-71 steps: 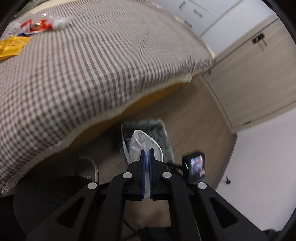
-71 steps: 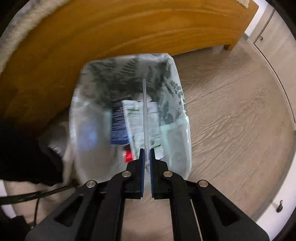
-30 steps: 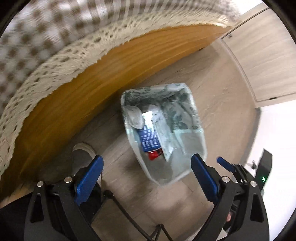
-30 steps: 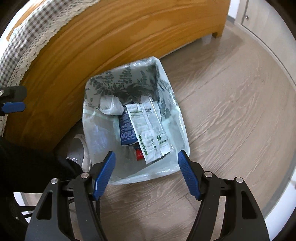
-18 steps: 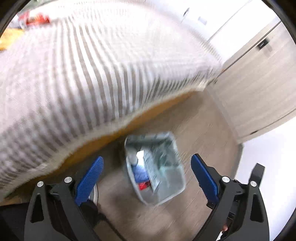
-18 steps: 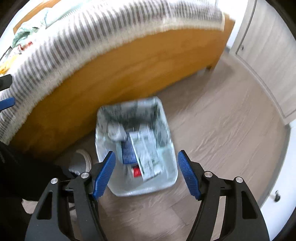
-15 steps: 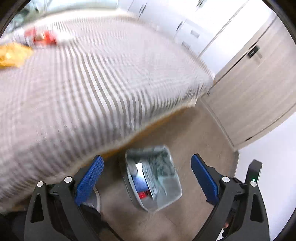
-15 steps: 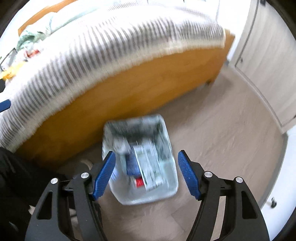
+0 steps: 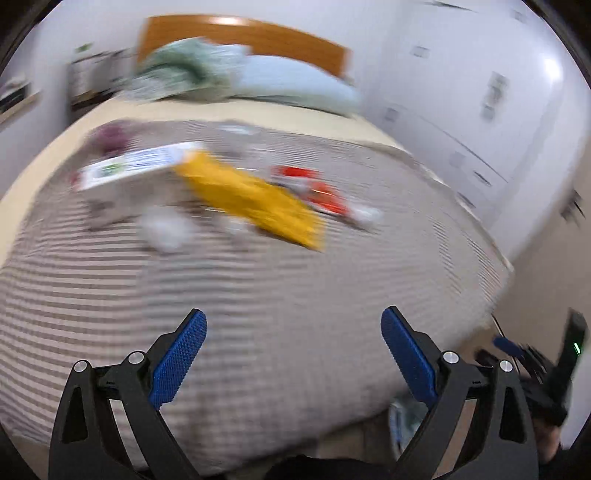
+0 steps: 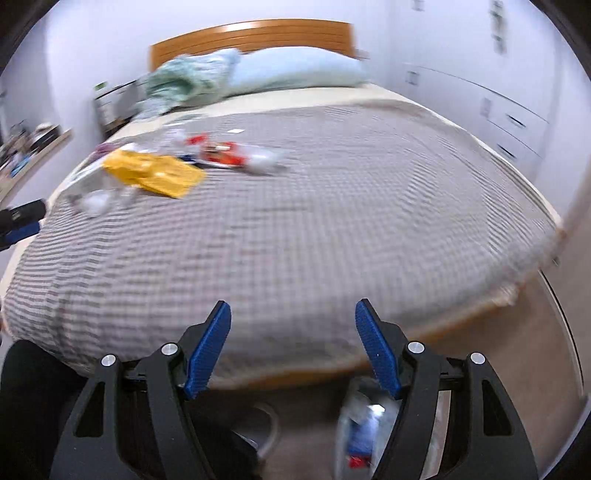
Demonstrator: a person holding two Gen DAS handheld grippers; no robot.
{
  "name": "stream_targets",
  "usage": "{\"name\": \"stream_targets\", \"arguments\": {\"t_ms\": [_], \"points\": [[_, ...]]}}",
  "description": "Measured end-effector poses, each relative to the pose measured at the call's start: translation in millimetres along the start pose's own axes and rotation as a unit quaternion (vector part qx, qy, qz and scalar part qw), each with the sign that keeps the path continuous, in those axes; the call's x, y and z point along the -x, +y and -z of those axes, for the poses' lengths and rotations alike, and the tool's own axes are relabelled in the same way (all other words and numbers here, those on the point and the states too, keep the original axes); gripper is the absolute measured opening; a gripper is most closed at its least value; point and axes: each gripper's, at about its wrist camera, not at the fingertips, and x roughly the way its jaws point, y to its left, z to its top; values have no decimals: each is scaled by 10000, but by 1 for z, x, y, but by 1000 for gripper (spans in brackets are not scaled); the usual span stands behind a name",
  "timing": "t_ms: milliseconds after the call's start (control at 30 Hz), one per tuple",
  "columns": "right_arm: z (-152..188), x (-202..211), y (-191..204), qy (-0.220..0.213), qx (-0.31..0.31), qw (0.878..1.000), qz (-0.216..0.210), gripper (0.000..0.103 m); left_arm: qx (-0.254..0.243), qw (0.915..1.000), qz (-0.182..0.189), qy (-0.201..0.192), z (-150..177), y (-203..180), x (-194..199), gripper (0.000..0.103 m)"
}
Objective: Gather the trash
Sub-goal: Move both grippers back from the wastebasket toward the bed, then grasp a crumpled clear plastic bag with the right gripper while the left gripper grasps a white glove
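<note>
Trash lies on the checked bedspread: a yellow wrapper, a red and white wrapper, a white printed packet and a crumpled white piece. The right wrist view shows the yellow wrapper and the red wrapper too. My left gripper is open and empty above the near part of the bed. My right gripper is open and empty over the bed's foot edge. The lined trash bin stands on the floor below it.
A light blue pillow and a green crumpled blanket lie at the wooden headboard. White drawers line the right wall. A shelf with small items is at the left.
Both grippers opened and dropped their pieces into the bin, then swung up from the bin to face the bed and the trash on it. Both views are blurred by motion.
</note>
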Motion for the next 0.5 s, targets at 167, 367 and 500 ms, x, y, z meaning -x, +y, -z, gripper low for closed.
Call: {"name": "stream_targets", "arguments": {"t_ms": [167,367,500], "points": [[-34,-27,63,-161,567,9980,-215,67,846,9958,-292,189,-38,98,-18,92],[-70,-58,127,-333,1378,9889,-447,67,831,9956,-360,235,-68,135,-59,92],[-87,-84,161,-246,1673,9834,-657,43,132,9985,-367,391,-84,124,-102,91]]}}
